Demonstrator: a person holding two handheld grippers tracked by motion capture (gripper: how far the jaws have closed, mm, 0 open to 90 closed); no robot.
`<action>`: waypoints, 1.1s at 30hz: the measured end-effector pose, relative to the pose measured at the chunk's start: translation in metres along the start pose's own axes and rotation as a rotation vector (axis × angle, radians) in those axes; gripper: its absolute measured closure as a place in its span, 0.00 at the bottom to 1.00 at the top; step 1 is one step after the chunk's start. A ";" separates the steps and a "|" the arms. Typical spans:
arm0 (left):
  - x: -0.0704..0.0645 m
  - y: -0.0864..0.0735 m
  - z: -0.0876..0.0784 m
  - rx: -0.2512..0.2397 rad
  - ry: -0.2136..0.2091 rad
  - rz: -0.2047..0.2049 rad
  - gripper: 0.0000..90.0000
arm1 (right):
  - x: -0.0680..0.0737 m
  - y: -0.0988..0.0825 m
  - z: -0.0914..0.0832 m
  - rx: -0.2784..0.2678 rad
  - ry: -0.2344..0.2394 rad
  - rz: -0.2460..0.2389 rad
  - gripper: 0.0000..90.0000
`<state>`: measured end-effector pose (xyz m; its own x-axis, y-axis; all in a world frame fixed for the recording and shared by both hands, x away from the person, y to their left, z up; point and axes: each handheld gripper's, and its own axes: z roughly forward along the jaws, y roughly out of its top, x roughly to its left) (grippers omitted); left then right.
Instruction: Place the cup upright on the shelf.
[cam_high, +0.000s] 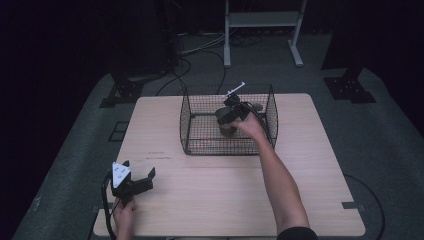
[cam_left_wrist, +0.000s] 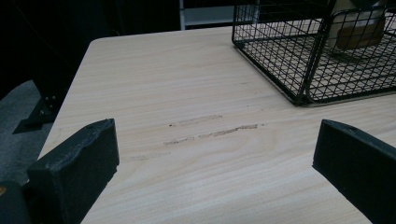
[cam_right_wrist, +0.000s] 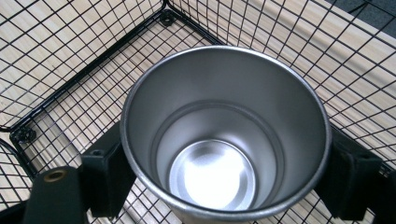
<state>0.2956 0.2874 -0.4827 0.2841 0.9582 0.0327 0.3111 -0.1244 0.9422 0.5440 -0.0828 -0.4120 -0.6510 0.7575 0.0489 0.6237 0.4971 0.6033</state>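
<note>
- Dark room all around, with a pale wood surface in the middle and a black wire basket toward its far side. From the high view, the right tongs are down inside the basket, and the left tongs sit near the front-left corner, well apart from it.
- Left gripper view: both jaws spread wide with bare wood between them, holding nothing. The basket's corner is off to the upper right.
- Right gripper view: jaws clamped on either side of a steel cup, upright and empty, inside the basket above the mesh floor.
- Risk as I see it: smooth metal could slide out of the pinch if the grip loosens, and the cup or cable could snag the wire wall on a crooked lift.
</note>
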 end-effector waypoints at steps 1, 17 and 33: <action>0.000 0.000 0.000 0.001 0.000 0.000 0.00 | 0.001 0.000 0.000 0.002 0.000 -0.004 0.19; 0.000 0.000 0.000 -0.002 -0.001 -0.001 0.00 | 0.007 0.000 0.002 0.031 0.017 -0.031 0.17; 0.001 0.001 0.001 0.004 0.003 -0.002 0.00 | 0.008 -0.001 -0.013 0.006 0.018 -0.026 0.12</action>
<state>0.2972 0.2878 -0.4827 0.2810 0.9592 0.0314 0.3154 -0.1232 0.9409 0.5326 -0.0831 -0.4017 -0.6746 0.7367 0.0472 0.6087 0.5190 0.6002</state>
